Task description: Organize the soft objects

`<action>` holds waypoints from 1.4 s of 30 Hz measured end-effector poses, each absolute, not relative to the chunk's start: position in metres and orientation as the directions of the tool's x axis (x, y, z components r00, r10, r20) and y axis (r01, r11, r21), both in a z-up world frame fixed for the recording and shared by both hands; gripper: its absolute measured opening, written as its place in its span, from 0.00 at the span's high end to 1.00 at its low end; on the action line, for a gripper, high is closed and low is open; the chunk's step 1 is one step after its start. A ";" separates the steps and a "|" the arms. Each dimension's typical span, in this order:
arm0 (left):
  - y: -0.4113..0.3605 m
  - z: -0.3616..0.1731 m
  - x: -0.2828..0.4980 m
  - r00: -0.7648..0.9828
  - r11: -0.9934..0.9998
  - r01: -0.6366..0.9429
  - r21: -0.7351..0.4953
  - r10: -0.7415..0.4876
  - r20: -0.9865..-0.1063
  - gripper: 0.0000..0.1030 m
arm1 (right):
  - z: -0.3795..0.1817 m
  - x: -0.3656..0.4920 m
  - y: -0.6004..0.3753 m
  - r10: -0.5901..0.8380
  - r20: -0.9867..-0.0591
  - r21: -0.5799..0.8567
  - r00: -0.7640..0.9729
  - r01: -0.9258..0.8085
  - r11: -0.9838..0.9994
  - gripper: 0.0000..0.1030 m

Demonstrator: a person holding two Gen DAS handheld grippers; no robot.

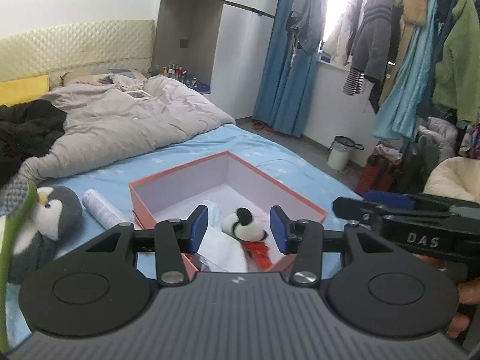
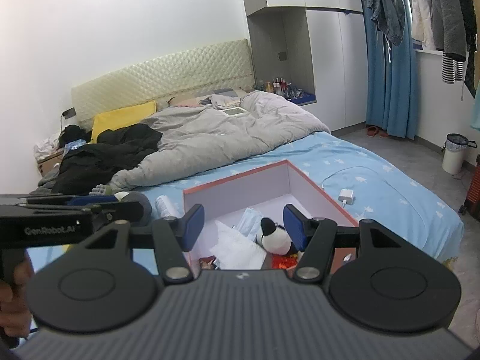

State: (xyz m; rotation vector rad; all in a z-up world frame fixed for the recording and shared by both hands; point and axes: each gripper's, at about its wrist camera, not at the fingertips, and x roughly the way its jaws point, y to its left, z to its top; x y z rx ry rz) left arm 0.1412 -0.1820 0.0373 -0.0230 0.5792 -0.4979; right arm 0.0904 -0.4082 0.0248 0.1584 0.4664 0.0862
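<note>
An open orange box (image 1: 288,193) with a white inside lies on the blue bed sheet; it also shows in the right wrist view (image 2: 210,187). Inside lie a small black-and-white plush (image 1: 246,225) (image 2: 274,237), white paper (image 1: 222,249) (image 2: 237,249), blue face masks (image 2: 250,220) and a red item (image 1: 258,250). A grey penguin plush (image 1: 51,213) lies left of the box. My left gripper (image 1: 238,229) is open and empty above the box's near end. My right gripper (image 2: 244,228) is open and empty over the same box.
A rolled white pack (image 1: 103,210) lies between penguin and box. A grey duvet (image 1: 120,123) and black clothes (image 2: 111,153) cover the bed's far half. A white charger (image 2: 346,196) lies right of the box. A bin (image 2: 454,153) and hanging clothes (image 1: 420,60) stand to the right.
</note>
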 end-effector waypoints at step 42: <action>-0.144 0.024 0.075 0.722 0.894 0.382 -0.234 -0.446 -0.529 0.50 | -0.003 0.029 -0.390 0.061 -0.489 0.159 0.870 0.020 0.987 0.41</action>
